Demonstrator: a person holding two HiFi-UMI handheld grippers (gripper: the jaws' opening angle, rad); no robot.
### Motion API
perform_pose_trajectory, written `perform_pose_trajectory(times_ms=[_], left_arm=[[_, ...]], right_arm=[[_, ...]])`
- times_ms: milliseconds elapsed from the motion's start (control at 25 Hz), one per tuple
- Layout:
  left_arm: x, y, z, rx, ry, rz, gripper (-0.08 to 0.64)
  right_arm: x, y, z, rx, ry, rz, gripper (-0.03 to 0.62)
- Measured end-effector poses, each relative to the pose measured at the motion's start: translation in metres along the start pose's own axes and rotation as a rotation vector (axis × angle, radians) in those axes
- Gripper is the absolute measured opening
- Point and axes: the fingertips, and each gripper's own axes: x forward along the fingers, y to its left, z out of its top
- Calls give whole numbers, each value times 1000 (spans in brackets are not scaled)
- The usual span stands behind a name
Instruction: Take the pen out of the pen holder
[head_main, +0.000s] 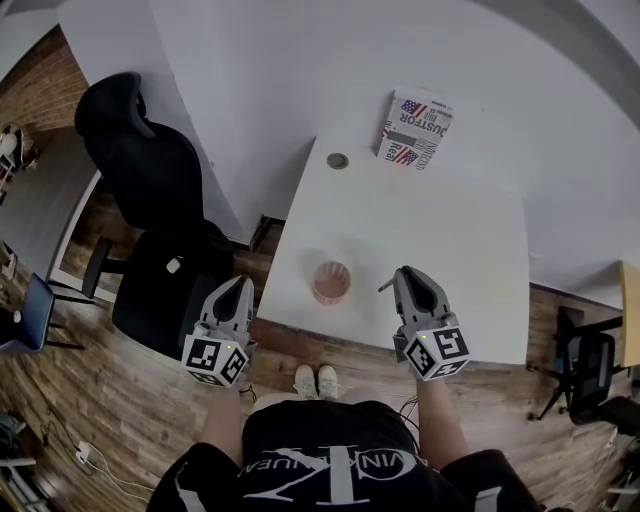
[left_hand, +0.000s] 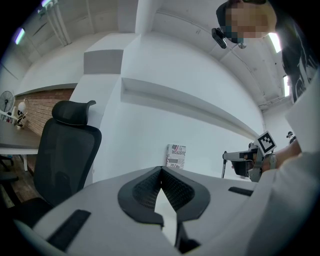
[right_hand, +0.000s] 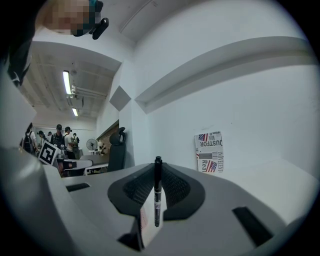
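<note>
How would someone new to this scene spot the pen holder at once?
Find the white table against the wall. Near its front edge, between the left gripper and the right gripper, stands the pen holder. It is the only cup: small, round, pinkish and see-through, unlike the printed box and small disc at the far edge.

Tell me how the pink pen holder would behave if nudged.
The pen holder looks thin, translucent plastic, so probably light and quick to slide on the smooth white table. It seems empty, with the pen clamped in the right gripper, so little weight steadies it; a high push might tip it. Round, it would likely roll if toppled.
</note>
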Motion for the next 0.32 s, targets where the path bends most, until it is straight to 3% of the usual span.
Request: perform_pose_trajectory(times_ms=[320], left_arm=[[3, 5, -2, -2, 3, -2, 14]], right_arm=[[3, 0, -2, 2, 4, -5, 52]])
